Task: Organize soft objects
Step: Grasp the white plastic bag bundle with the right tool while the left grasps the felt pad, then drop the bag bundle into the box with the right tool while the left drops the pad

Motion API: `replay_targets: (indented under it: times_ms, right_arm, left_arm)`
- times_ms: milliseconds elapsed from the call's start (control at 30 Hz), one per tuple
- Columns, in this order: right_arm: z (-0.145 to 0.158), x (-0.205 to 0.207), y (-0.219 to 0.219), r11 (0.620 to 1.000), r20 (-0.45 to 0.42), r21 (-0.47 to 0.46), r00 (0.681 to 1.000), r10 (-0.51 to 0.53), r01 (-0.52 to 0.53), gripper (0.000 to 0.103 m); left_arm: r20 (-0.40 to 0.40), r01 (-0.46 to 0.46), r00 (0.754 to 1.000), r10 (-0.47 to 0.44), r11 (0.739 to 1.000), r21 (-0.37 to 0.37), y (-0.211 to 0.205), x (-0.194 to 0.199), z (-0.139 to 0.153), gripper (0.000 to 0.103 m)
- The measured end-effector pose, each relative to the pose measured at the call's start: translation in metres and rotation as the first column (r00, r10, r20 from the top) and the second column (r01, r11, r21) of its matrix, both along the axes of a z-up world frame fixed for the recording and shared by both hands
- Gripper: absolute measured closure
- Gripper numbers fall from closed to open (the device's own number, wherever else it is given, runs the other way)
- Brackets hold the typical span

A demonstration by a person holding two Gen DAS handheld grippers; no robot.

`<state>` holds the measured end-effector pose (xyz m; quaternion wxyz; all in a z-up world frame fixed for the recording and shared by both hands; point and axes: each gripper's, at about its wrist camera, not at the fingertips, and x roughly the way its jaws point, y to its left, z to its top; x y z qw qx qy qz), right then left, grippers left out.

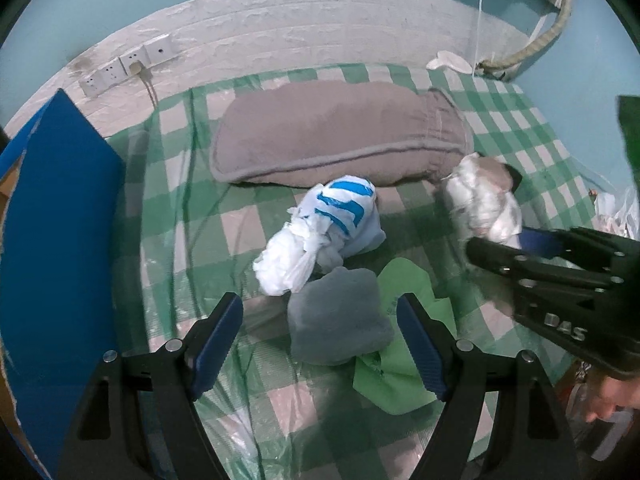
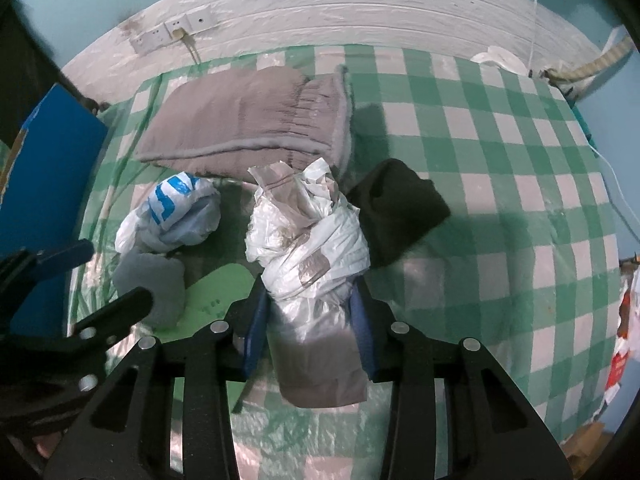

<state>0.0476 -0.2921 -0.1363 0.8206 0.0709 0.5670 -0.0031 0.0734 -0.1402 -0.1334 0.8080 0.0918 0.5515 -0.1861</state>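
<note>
My right gripper [image 2: 310, 308] is shut on a white plastic-wrapped bundle [image 2: 308, 248] with grey-brown cloth inside, held above the checked cloth; it shows in the left wrist view [image 1: 482, 200] too. My left gripper [image 1: 320, 320] is open, its fingers on either side of a small grey cushion [image 1: 338, 320] lying on a green bag [image 1: 404, 360]. A white bag with blue stripes [image 1: 324, 228] lies just beyond. A large grey-brown pillow [image 1: 336, 132] lies at the back. A black cloth [image 2: 396, 208] lies to the right of the bundle.
A blue box [image 1: 52, 220] stands at the left edge of the green checked cloth [image 2: 500, 160]. Wall sockets [image 1: 128, 64] and a cable are on the white wall behind. Clutter sits at the far right [image 2: 620, 340].
</note>
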Motion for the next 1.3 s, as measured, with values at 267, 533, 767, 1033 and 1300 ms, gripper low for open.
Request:
replay_targets:
  times_ms: [267, 533, 767, 1033, 1300]
  right_arm:
    - [0.009, -0.003, 0.002, 1.0, 0.015, 0.017, 1.0, 0.006, -0.006, 0.066]
    - [0.014, -0.005, 0.008, 1.0, 0.024, 0.013, 0.999, 0.027, -0.027, 0.066]
    - [0.021, -0.006, 0.017, 0.999, 0.033, 0.01, 0.998, 0.047, -0.047, 0.066]
    - [0.039, -0.012, 0.03, 0.997, 0.06, 0.009, 0.996, 0.07, -0.071, 0.066]
    - [0.06, -0.017, 0.048, 0.994, 0.094, 0.009, 0.99, 0.104, -0.106, 0.066]
  left_arm:
    - [-0.03, 0.025, 0.999, -0.024, 0.999, 0.044, -0.009, 0.006, -0.02, 0.029]
    - [-0.055, 0.05, 0.997, -0.048, 0.998, 0.027, -0.004, 0.003, -0.022, 0.068]
    - [-0.019, 0.056, 0.998, -0.056, 0.998, 0.018, 0.006, -0.004, -0.009, 0.073]
    - [0.009, 0.02, 1.0, -0.02, 1.0, 0.001, 0.023, -0.01, 0.01, 0.073]
    - [0.055, -0.009, 0.998, 0.009, 1.0, -0.009, 0.045, -0.02, 0.037, 0.073]
